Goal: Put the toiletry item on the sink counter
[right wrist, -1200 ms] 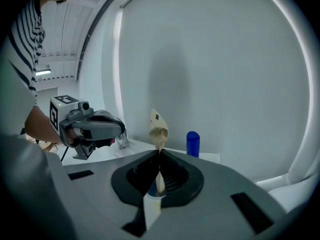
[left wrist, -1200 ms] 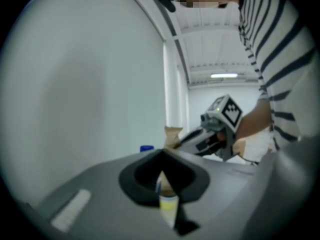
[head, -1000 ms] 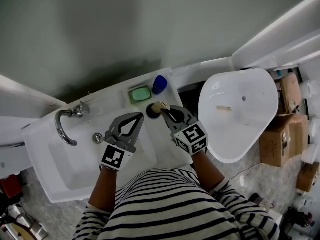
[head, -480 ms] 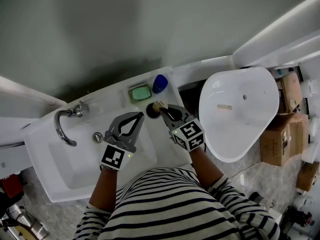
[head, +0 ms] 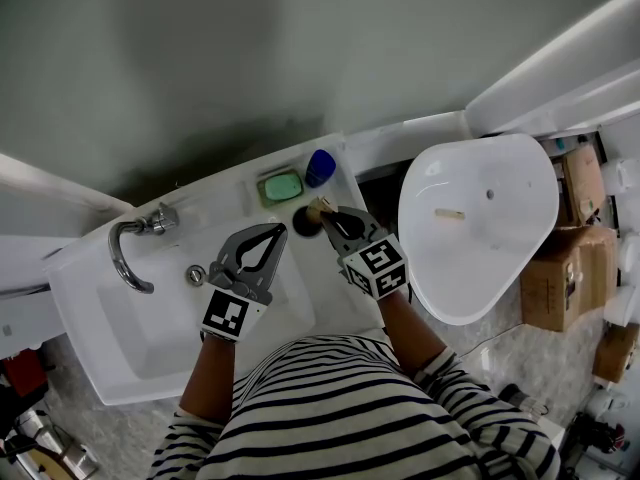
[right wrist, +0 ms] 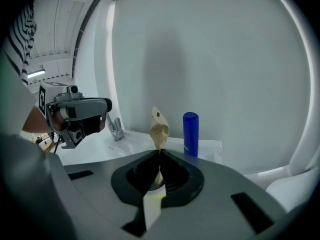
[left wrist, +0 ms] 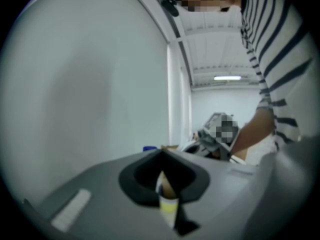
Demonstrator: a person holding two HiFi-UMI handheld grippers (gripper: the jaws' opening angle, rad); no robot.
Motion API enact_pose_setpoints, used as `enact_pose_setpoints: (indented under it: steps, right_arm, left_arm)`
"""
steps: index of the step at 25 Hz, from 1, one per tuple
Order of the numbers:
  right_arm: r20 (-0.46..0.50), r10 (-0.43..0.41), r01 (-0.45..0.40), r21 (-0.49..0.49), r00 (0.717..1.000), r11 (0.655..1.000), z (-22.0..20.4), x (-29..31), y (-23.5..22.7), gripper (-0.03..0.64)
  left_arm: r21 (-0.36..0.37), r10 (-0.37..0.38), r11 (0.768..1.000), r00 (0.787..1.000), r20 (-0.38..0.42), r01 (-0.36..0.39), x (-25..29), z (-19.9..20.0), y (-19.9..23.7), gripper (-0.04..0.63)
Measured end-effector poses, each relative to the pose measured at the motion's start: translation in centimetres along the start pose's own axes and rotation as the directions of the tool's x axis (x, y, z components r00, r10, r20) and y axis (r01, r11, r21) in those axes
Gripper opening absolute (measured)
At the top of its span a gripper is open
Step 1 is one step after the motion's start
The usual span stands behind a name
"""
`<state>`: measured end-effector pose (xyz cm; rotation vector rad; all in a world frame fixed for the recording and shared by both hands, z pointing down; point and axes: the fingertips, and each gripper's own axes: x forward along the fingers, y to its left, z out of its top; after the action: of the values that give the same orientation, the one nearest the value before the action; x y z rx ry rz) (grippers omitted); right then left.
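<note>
Beige tube [right wrist: 160, 127] sits pinched in the right gripper [head: 329, 216], near the blue bottle [head: 320, 168]. Left gripper [head: 279, 232] hangs closed and empty.

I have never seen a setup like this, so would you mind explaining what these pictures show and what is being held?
A person holds a hand tool with a two-jaw claw in each hand. One camera sits on the head, looking down; one rides on each tool, looking along its jaws. On the sink counter sit a green soap and a blue bottle. The right claw is shut on a beige tube; the left claw is shut and empty.
</note>
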<state>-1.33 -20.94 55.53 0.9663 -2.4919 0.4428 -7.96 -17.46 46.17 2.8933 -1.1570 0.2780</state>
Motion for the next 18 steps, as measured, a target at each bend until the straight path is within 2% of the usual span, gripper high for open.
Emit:
enact_pose_setpoints:
  steps: [18]
  right_arm:
    - [-0.031,-0.002,0.002,0.004,1.0,1.0,-0.42,0.23,0.32,0.021]
  left_arm:
    - [-0.015,0.003,1.0,1.0,0.02,-0.002,-0.09,0.15,0.09,0.006]
